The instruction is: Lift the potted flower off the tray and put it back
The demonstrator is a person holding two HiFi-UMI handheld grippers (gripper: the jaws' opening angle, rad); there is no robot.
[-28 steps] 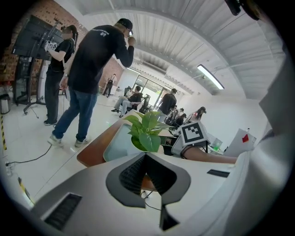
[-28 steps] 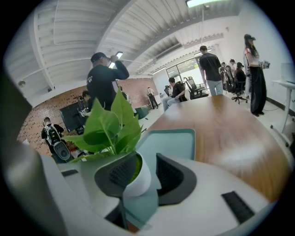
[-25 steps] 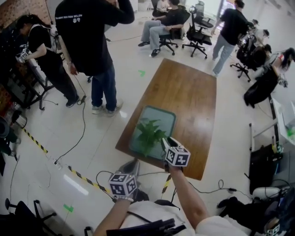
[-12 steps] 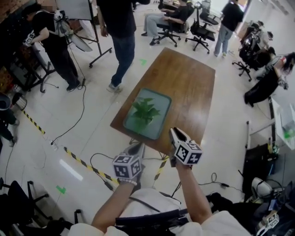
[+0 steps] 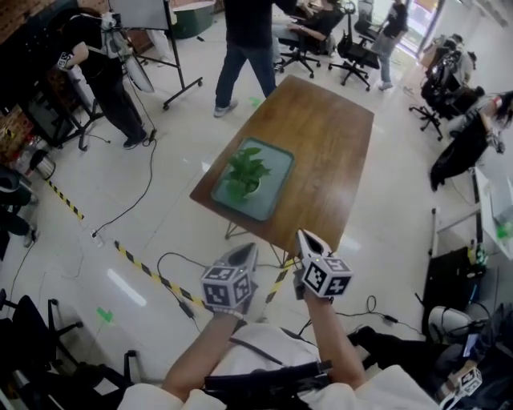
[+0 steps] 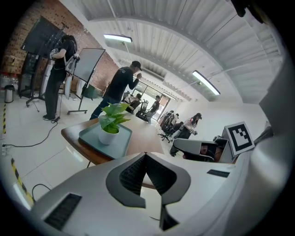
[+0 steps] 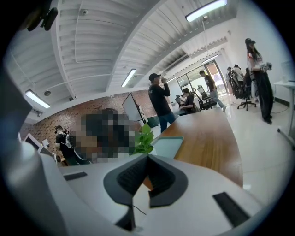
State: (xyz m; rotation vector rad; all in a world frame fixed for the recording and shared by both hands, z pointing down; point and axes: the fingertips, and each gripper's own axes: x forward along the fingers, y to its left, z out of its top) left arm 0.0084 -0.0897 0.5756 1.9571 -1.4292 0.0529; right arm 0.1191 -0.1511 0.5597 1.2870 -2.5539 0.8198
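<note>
The potted flower point(image 5: 243, 172), green leaves in a small white pot, stands upright on the grey-green tray point(image 5: 268, 196) at the near left corner of the wooden table point(image 5: 329, 152). Both grippers hang over the floor, short of the table's near edge and well clear of the plant. My left gripper point(image 5: 247, 250) is shut with nothing in it. My right gripper point(image 5: 308, 236) is shut and empty too. In the left gripper view the flower point(image 6: 110, 124) and tray point(image 6: 92, 138) lie ahead, beyond the closed tips point(image 6: 145, 156). The right gripper view shows leaves point(image 7: 144, 140) just past its closed tips point(image 7: 147, 156).
A person walks at the table's far end point(image 5: 248, 40), and another stands at the left beside a whiteboard stand point(image 5: 152, 24). Office chairs point(image 5: 353, 56) with seated people are at the back. Striped tape and cables point(image 5: 152, 276) run across the floor near me.
Both grippers have drawn back from the tray toward me, and the table now lies farther off. The right gripper left the plant's side and its jaws closed. The flower stays on the tray.
</note>
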